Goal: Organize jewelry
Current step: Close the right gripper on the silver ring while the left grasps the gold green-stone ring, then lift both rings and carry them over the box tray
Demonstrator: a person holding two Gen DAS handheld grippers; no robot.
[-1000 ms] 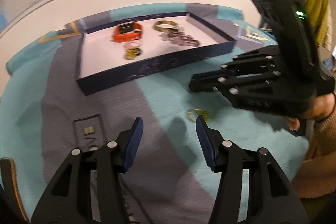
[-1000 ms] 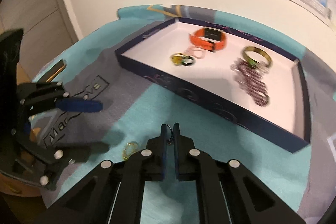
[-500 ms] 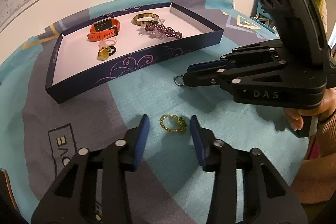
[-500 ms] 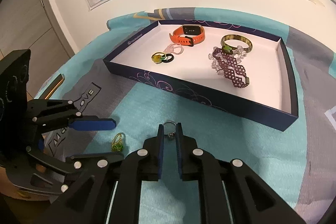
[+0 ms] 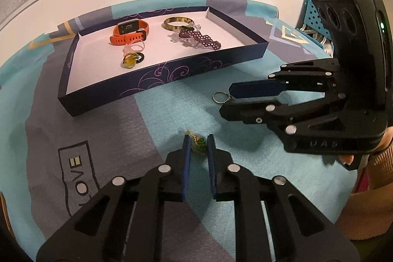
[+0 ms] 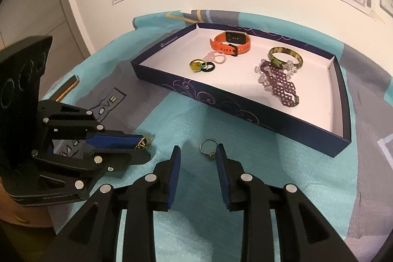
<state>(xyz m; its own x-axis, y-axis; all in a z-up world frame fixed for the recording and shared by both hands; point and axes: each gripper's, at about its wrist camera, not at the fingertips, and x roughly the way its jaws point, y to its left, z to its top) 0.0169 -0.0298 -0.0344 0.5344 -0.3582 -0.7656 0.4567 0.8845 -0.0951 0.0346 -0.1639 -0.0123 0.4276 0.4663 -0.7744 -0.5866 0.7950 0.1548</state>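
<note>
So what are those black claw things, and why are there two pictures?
Each claw is a tool that a person holds, one per hand. A small camera sits on each, so one picture looks along the left tool and the other along the right tool. On the blue cloth lies a dark tray with an orange watch, bracelets and rings. The left tool has just closed on a gold ring with a green stone. The right tool has just been opening, and a thin silver ring lies on the cloth between its tips, not gripped.
</note>
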